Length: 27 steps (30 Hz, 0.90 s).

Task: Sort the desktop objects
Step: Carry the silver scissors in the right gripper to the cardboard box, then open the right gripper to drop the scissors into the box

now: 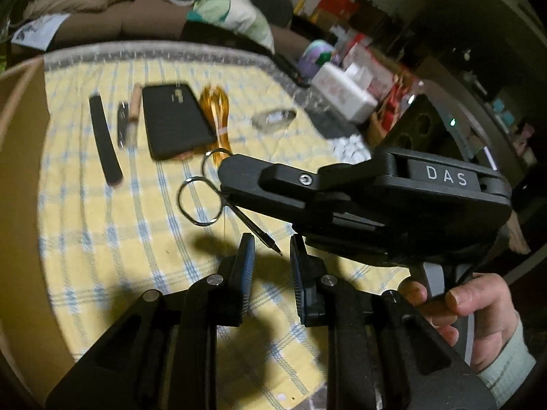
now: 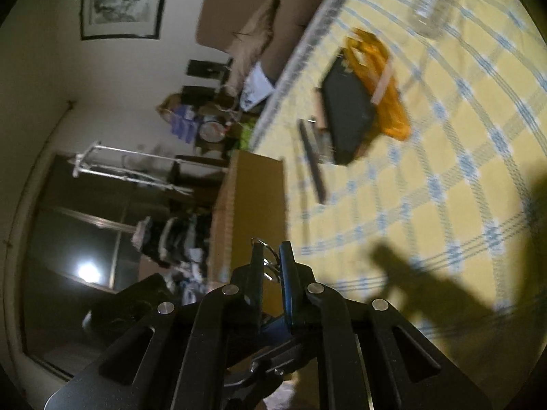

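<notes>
Right gripper, seen from its own camera, is pressed together on the scissors, whose steel finger rings show between the two pads. From the left camera the same gripper enters from the right side of the picture, a hand in a pale sleeve on its grip; the scissors stick out below its tip, rings toward the phone, closed blades slanting down and ending just above the left gripper.

Left gripper: jaws a little apart, with nothing between the pads; the scissor tip lies near the gap but clear of both pads.

Both grippers hang over a yellow cloth checked in blue, where their shadows fall.

Landmark: the black phone, lying flat on the cloth beyond the scissors.
- Touching its right edge: a coiled orange cable.
- Just left of it: a wooden-handled tool, then a small dark item, too blurred to name.
- Further left: a long black strip.
- Well to its right: a clear jar on its side.
- Far left, at the cloth's edge: a cardboard box.
- Behind it, past the cloth: a brown sofa.
</notes>
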{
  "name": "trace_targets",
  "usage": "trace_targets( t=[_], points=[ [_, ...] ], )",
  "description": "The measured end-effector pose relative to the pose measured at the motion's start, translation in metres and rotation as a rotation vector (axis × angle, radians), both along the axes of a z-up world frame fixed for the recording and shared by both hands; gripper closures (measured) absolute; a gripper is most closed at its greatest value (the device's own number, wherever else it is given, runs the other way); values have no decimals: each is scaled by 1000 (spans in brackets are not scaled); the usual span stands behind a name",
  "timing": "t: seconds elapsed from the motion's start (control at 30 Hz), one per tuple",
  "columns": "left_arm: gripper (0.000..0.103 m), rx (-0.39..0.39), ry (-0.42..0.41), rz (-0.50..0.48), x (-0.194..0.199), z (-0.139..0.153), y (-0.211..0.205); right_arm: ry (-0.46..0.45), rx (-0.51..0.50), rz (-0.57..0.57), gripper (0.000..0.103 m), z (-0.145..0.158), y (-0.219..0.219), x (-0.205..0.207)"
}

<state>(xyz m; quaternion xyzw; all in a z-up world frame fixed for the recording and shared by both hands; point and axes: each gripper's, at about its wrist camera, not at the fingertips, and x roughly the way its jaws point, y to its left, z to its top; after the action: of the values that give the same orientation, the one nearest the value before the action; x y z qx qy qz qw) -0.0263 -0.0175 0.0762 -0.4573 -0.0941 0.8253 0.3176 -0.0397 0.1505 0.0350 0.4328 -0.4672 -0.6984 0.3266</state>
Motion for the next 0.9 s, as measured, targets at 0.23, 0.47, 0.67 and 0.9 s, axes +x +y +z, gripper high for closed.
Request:
trace_targets(
  t=[0.23,0.47,0.67,0.9],
  points=[
    [85,8,99,15,18,57,-45,100,-86,68,94,52,-46,0],
    [84,-2,151,57,50,96,-118,131,-153,203,94,76,-128,8],
    [83,-56,70,107,69,69,-177,64,-89,332,93,48,-206,21],
    [79,17,-6,232,73,53,-232,96,147,369,92,36,-228,30]
  ],
)
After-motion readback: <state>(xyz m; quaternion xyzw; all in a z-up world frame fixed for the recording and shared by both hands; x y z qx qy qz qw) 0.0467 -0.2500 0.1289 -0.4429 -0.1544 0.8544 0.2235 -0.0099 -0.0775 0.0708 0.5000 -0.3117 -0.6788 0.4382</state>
